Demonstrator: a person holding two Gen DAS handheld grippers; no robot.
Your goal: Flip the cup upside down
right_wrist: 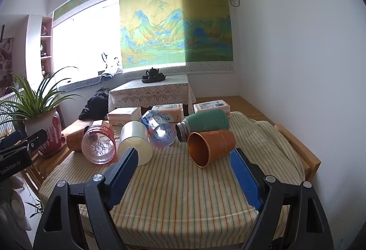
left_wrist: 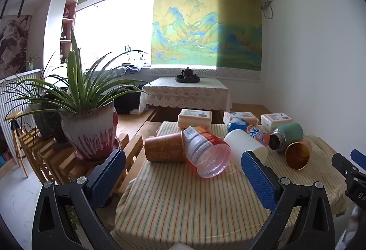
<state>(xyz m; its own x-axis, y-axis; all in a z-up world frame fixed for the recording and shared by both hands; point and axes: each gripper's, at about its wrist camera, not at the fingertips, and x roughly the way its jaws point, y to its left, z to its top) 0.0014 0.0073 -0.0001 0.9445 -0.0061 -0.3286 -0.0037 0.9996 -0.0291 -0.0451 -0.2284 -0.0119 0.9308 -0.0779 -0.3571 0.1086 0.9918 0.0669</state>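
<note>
partly hidden, a brown cup (left_wrist: 163, 147) lies on its side behind the red bottle (left_wrist: 205, 154) in the left view; only a sliver of it is seen in the right view. another cup (right_wrist: 211, 143), orange with a gold inside, lies on its side on the striped cloth (right_wrist: 173, 192), its mouth turned toward the right gripper (right_wrist: 185, 170), fully shown there but cut by the flask (left_wrist: 287, 136) in the left view. both the right and the left gripper (left_wrist: 183, 172) are spread wide, nothing held.
</note>
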